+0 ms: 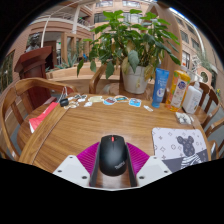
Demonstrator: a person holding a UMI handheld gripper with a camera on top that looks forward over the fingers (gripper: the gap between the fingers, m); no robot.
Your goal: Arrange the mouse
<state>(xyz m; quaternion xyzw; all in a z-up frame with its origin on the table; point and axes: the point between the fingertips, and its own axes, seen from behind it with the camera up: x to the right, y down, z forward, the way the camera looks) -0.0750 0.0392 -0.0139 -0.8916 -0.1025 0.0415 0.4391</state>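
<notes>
Gripping the black mouse (113,156), my tongs (113,160) have their two fingers closed in on it, one magenta pad (88,157) pressed against each flank, so the mouse sits squarely between them with no gap that I can see on either side. Its scroll wheel points ahead, away from me, and its rounded back faces up.

Under the mouse lies the wooden table (100,125), its boards running across in front of me. Just to the right of my fingers sits a pale mouse mat (180,146) with dark figures printed on it; the mouse is beside it, not on it.

Beyond the fingers, at the far edge of the table, stands a leafy plant (125,40) in a light pot (134,80). To the right of the pot I see a blue pouch (160,87) standing upright, and next to that a yellow and white pack (179,88). A row of small flat items (110,100) lies along the far edge in front of the pot; I cannot tell what they are. A wooden chair (18,110) stands at the left side of the table, with something red (42,117) on its seat.
</notes>
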